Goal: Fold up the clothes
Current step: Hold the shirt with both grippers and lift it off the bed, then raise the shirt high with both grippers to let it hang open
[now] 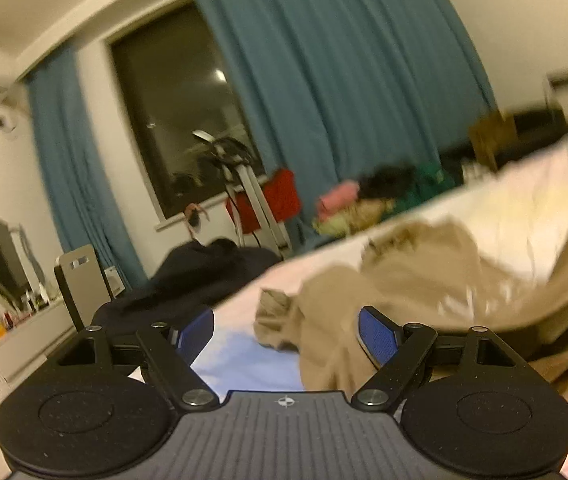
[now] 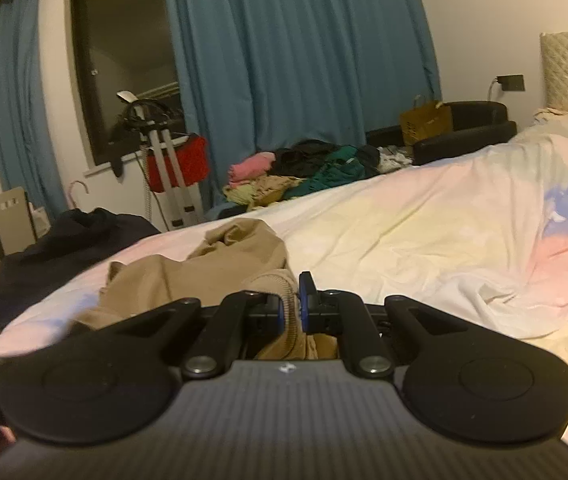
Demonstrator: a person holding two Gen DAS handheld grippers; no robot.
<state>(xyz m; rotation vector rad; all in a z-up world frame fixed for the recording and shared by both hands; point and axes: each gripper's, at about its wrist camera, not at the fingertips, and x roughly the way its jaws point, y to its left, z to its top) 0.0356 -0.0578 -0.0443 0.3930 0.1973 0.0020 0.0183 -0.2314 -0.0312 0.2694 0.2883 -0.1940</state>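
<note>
The left tongs stand wide apart, their blue pads facing each other across an empty gap, and nothing is pinched between them. Their view is tilted and smeared, so the wrist seems rolled to one side, though that is hard to judge. The right tongs are drawn nearly together, level and pointing forward, with ribbed tan cloth clamped between the narrow blue pads.
</note>
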